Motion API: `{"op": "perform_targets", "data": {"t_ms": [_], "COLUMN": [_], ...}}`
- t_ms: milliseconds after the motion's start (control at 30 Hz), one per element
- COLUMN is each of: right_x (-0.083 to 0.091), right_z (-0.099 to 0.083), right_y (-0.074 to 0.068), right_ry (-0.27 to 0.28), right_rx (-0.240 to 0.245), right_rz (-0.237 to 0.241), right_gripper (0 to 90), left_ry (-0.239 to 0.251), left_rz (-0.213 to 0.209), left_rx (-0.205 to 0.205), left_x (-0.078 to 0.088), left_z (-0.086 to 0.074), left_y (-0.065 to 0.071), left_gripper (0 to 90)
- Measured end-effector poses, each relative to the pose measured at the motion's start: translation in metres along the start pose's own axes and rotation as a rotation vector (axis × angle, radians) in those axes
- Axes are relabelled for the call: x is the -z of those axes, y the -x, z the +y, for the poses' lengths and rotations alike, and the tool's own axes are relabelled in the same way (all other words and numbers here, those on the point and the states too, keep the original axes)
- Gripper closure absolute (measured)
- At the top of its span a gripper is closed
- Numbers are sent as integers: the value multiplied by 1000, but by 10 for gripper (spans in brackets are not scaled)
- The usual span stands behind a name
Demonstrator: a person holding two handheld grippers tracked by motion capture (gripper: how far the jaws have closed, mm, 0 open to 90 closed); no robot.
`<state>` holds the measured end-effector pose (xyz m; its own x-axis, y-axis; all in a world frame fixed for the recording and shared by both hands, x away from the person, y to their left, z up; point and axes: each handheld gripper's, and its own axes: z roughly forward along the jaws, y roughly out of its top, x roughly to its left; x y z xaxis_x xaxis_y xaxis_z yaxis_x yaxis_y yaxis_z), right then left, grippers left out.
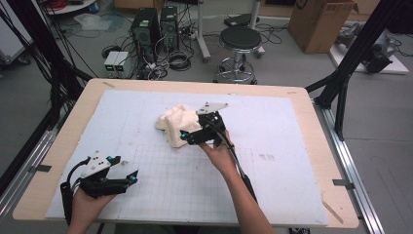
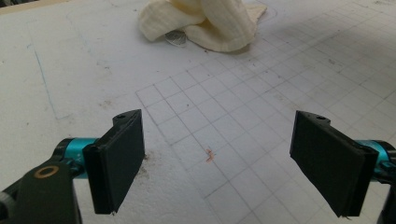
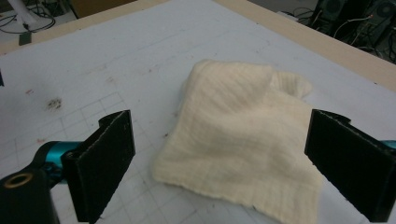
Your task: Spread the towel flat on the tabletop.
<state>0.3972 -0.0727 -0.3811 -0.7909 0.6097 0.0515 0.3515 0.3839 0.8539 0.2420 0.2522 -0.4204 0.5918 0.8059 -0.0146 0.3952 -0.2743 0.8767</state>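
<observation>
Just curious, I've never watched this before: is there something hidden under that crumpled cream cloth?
In the left gripper view a small greyish, shiny edge peeks from under the cloth; what it is cannot be told. Otherwise the cloth lies on the white gridded mat, covering whatever else is beneath.

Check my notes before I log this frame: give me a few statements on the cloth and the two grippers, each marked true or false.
1. The cream cloth lies crumpled on the white mat. True.
2. The right gripper is clamped on the cloth. False: its jaws stand wide apart, with the cloth between and beyond them.
3. The left gripper is open over bare gridded mat. True.
4. The left gripper touches the cloth. False: the cloth lies well ahead of it.
</observation>
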Motion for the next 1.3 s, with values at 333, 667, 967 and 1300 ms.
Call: {"op": "perform_targets", "data": {"t_ms": [333, 667, 967, 1300], "right_x": [-42, -74, -89, -80], "right_z": [16, 6, -6, -2], "right_y": [-4, 2, 7, 12], "right_ry": [-50, -103, -173, -175], "right_rx": [-1, 5, -1, -18], "right_rz": [7, -34, -53, -33], "right_gripper": [179, 320, 569, 767], "left_ry": [6, 7, 7, 8], "left_rz": [0, -1, -2, 1], "left_rx": [6, 7, 5, 5], "left_x": [0, 1, 1, 2], "left_z": [0, 0, 0, -1], "left_y": [-1, -2, -3, -3], "left_gripper": [183, 183, 183, 184]}}
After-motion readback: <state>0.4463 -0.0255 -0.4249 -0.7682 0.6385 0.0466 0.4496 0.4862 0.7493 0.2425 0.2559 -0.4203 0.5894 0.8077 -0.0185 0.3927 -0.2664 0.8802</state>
